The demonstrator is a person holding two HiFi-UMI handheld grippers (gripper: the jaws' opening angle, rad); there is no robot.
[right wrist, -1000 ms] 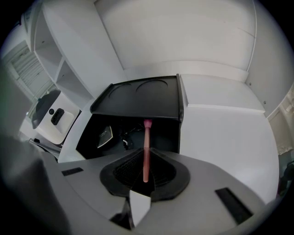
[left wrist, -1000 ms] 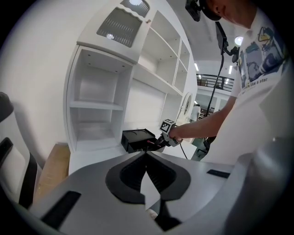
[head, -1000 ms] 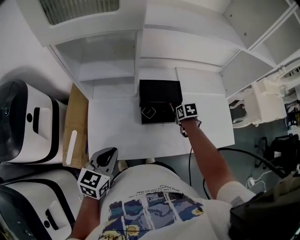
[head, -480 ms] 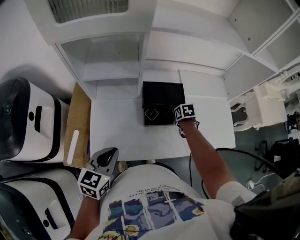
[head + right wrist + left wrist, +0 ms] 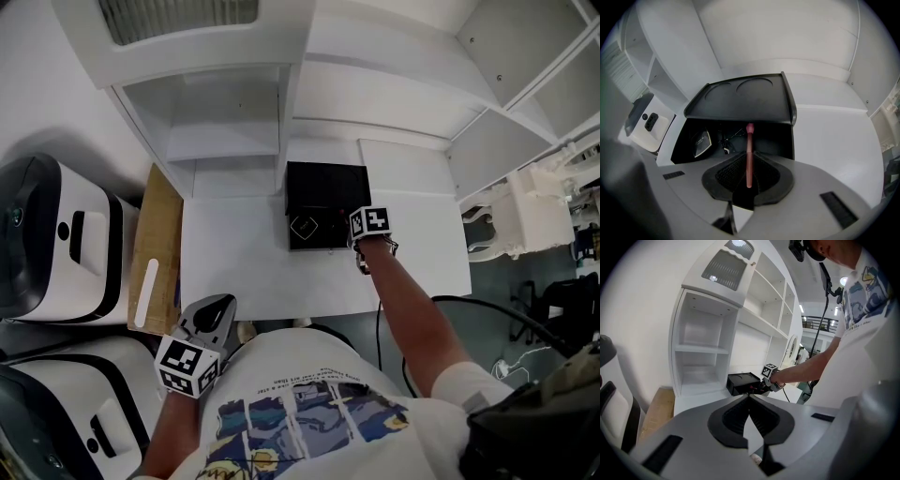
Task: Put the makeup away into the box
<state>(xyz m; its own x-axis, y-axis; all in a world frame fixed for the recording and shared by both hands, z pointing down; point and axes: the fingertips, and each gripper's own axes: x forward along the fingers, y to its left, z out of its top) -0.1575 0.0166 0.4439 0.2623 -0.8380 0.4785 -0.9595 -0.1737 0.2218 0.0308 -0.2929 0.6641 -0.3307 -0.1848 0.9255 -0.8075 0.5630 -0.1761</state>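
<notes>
A black box (image 5: 323, 217) with its lid raised sits at the back of the white table (image 5: 244, 267). In the right gripper view the box (image 5: 740, 136) holds a black compact (image 5: 700, 142) and small dark items. My right gripper (image 5: 749, 180) is shut on a thin pink makeup pencil (image 5: 749, 154) whose tip hangs over the open box. From the head view the right gripper (image 5: 361, 234) hovers at the box's right front corner. My left gripper (image 5: 208, 319) hangs at the table's near edge, jaws closed together on nothing (image 5: 750, 420).
White shelving (image 5: 225, 141) rises behind the table. A wooden board (image 5: 155, 248) leans at the table's left, beside white and black machines (image 5: 52, 244). White furniture (image 5: 525, 211) and cables stand to the right.
The right gripper has barely shifted over the box with the pencil in it. The left gripper has stayed put.
</notes>
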